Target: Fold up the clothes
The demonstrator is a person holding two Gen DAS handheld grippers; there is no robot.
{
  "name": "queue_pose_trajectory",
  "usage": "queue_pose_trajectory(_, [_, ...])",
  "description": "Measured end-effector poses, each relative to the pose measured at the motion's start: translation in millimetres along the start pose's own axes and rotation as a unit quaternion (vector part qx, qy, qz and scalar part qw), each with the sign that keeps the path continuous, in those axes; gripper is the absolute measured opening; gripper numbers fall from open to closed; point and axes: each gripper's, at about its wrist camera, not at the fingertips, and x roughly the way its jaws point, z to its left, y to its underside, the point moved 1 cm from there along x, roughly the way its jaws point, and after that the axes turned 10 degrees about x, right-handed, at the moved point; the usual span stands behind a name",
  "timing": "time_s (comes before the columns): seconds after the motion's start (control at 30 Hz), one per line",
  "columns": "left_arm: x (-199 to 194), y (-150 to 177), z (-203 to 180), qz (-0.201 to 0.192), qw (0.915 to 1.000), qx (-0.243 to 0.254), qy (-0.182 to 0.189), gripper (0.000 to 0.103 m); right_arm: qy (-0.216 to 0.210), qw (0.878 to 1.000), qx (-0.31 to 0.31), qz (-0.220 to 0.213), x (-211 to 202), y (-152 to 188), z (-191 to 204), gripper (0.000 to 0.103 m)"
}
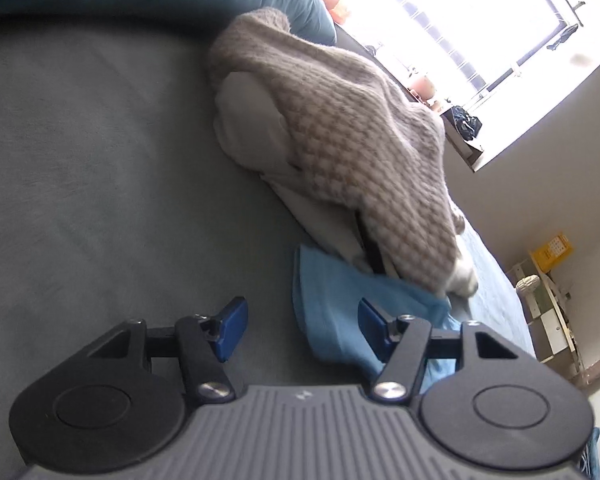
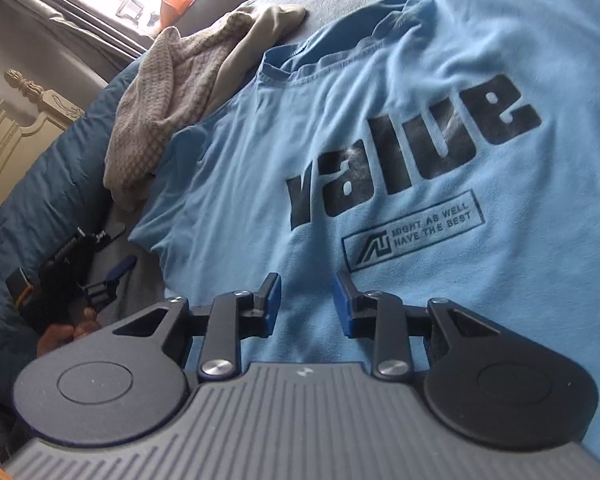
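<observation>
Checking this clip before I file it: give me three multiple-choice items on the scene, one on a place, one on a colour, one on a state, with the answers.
1. Where does the knitted sweater lie?
A. beside the T-shirt's collar
B. folded on the printed word
C. on the floor

2. What colour is the T-shirt?
A. red
B. light blue
C. white

3. How is the T-shirt lying?
A. rolled into a ball
B. hanging from a hook
C. spread flat, print up

Answers: 1 A, the right wrist view shows it heaped past the collar and shoulder on the bed; 2 B, the cloth is light blue with dark lettering; 3 C, the whole word "value" shows, below the right tool, whose jaws stand apart with nothing between them.
</observation>
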Motion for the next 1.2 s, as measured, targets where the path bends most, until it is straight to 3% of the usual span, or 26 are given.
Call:
queue_pose_trajectory(0.03, [7.0,-1.6,-1.1,0.001,1.0,0.008,0.004,0.048,-0.006,1.0,0.001,-0.002,1.3,0.3,-1.4,0.028])
queue_pose_trajectory(0.07, [13.5,-3.0,-3.8,0.005,0.9997,0.02,0.009,0.029,-0.012,1.0,0.005,-0.004,1.0,-0.4,-3.1,0.028])
queue_pose_trajectory(0.13, [23.7,-6.2,-12.6,0.011,0.9988,0.043,0.022,0.005,-0.022,1.0,0.018,-0.004,1.7,-2.6,-7.7,0.026])
queue_pose_trajectory(0.3, [22.4,-10.8,-61.6,-0.018,0.9903,0.116,0.074,0.003,-0.028,0.999,0.027,-0.006,3.1,-3.2,-11.2,0.024])
queue_pose_trajectory(0.37, [15.7,-4.7,-97.2,-0.029,0.9793,0.162,0.118,0.004,-0.028,0.999,0.026,-0.009,3.8,-2.5,-10.4,0.024])
queue_pose_trajectory(0.43, [10.7,6.8,-134.2,-0.026,0.9621,0.214,0.167,0.006,-0.027,0.999,0.024,-0.01,4.8,-2.4,-9.4,0.024])
queue_pose_trajectory(0.5, [8.3,28.6,-165.2,-0.004,0.9395,0.272,0.209,0.031,-0.029,0.999,0.024,-0.011,5.8,-2.6,-9.9,0.024])
queue_pose_trajectory(0.53, [6.2,41.5,-175.2,0.001,0.9297,0.298,0.217,0.055,-0.031,0.999,0.028,-0.011,6.2,-3.0,-10.9,0.024])
queue_pose_trajectory(0.57, [4.2,54.5,-185.1,0.006,0.919,0.324,0.224,0.067,-0.034,0.999,0.034,-0.01,6.3,-3.4,-12.2,0.024])
queue_pose_trajectory(0.73, [-18.8,79.0,-179.9,0.003,0.8976,0.37,0.24,0.071,-0.045,0.998,0.05,-0.011,6.4,-3.6,-16.9,0.024])
queue_pose_trajectory(0.83, [-31.2,70.2,-162.0,-0.006,0.8982,0.37,0.238,0.071,-0.047,0.997,0.052,-0.013,6.9,-3.1,-17.9,0.024])
queue_pose_trajectory(0.93, [-27.7,50.2,-139.5,-0.016,0.9148,0.359,0.185,0.07,-0.05,0.997,0.054,-0.014,7.5,-2.6,-18.9,0.024])
queue_pose_trajectory(1.03, [-5.5,28.2,-117.1,-0.001,0.9313,0.334,0.146,0.065,-0.053,0.997,0.056,-0.015,8.0,-2.1,-19.9,0.024])
queue_pose_trajectory(1.1, [10.2,18.6,-106.3,0.02,0.9364,0.324,0.133,0.05,-0.049,0.997,0.053,-0.014,7.6,-2.1,-18.0,0.024])
queue_pose_trajectory(1.2, [26.4,17.9,-102.5,0.038,0.9287,0.343,0.136,0.04,-0.034,0.999,0.034,-0.012,7.1,-2.7,-10.1,0.024])
